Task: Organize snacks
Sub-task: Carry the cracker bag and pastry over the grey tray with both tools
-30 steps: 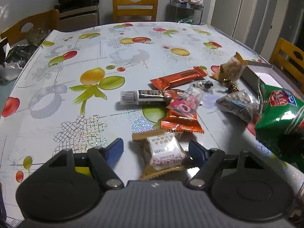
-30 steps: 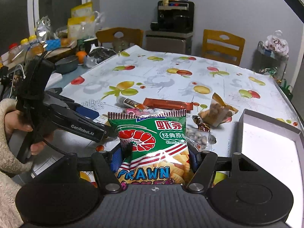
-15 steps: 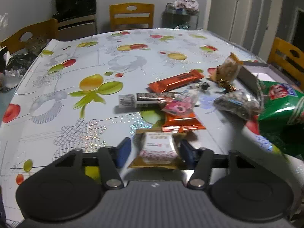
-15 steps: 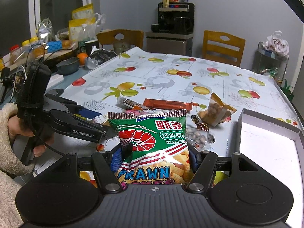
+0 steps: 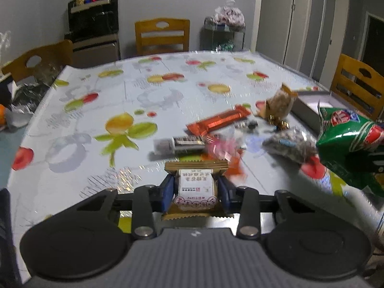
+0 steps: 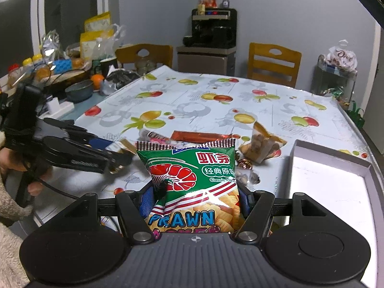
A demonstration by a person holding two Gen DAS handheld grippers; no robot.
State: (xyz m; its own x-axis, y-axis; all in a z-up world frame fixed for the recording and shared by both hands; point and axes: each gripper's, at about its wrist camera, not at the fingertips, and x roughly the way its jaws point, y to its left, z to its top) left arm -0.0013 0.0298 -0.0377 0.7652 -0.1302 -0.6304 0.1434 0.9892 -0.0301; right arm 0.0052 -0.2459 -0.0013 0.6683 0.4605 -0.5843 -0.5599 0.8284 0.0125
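My left gripper [image 5: 195, 180] has its jaws closing on a small gold-wrapped snack with a white label [image 5: 195, 192], and both blue pads press its sides. It hangs just above the fruit-print table [image 5: 96, 110]. From the right wrist view, the left gripper [image 6: 117, 156] carries that snack [image 6: 124, 146] left of the green bag. My right gripper [image 6: 195, 193] is shut on a green prawn cracker bag [image 6: 192, 168], held upright. The bag [image 5: 348, 139] also shows at the right of the left wrist view. A grey open box [image 6: 331, 158] with a white floor lies at the right.
Loose snacks lie mid-table: an orange bar [image 5: 218, 120], a black and white tube [image 5: 180, 144], a pink packet [image 5: 223, 146], a clear nut packet [image 5: 290, 146] and a tan packet [image 5: 278, 103]. Wooden chairs [image 5: 162, 36] ring the table. A cluttered counter [image 6: 67, 72] stands at the left.
The left jaws have drawn in from wide apart onto the gold-wrapped snack and raised it a little off the table. The right gripper and its green bag have stayed put.
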